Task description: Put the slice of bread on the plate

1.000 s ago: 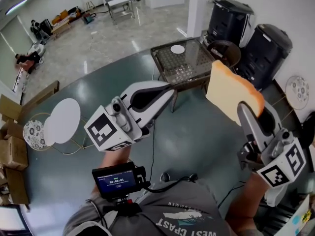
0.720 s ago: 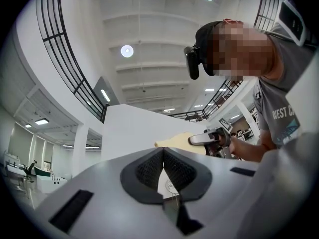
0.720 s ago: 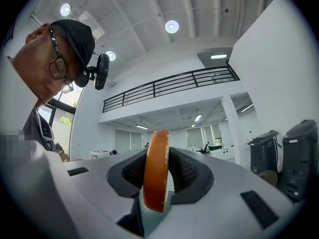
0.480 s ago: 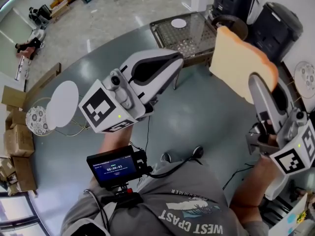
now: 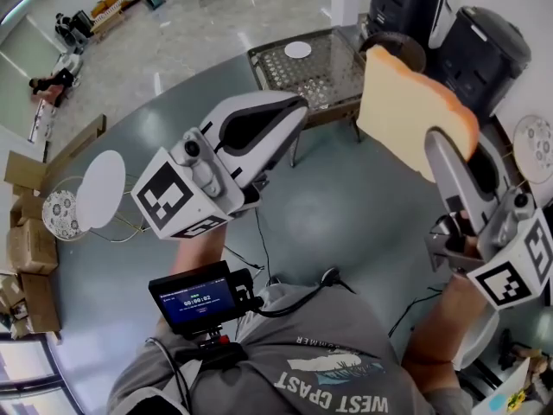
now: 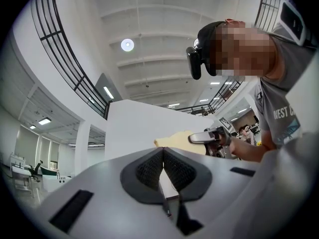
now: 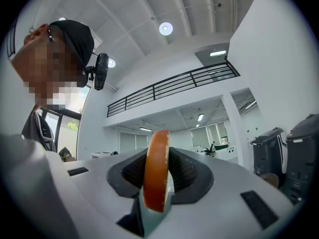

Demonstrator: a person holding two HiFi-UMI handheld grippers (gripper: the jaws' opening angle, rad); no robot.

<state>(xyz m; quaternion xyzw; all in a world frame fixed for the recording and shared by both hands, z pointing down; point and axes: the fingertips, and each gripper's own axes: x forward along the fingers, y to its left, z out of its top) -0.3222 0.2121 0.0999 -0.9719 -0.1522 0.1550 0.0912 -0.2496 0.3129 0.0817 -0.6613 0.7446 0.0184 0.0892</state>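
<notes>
Far left of the left jaws, down on the floor (image 5: pixel 346 223): cardboard boxes (image 5: pixel 26 258), a patterned dish (image 5: pixel 60 213) and a round white disc (image 5: pixel 101 201) just beside it. Left gripper (image 5: pixel 294 115) (image 6: pixel 163 153) held level over the floor, jaws together at the tips with nothing between them. Below it, close to the body, a small screen (image 5: pixel 197 299). Ahead of the left jaws and well apart from them, a mesh counter (image 5: pixel 333 80) with a small white plate (image 5: pixel 298 49) lying flat near its far edge. To the right, the bread (image 5: pixel 406 111) (image 7: pixel 156 173) (image 6: pixel 174 142) standing on edge in the air, pale face toward the left gripper and brown crust along the top, up in front of the counter's right end and not touching it. Right gripper (image 5: pixel 435 143) (image 7: pixel 157 156) clamped on the bread's lower edge, one pad pressed to each face. Beyond the bread, two black machines (image 5: pixel 406 7) (image 5: pixel 484 46) side by side. Right of the right jaws, another patterned dish (image 5: pixel 533 150).
</notes>
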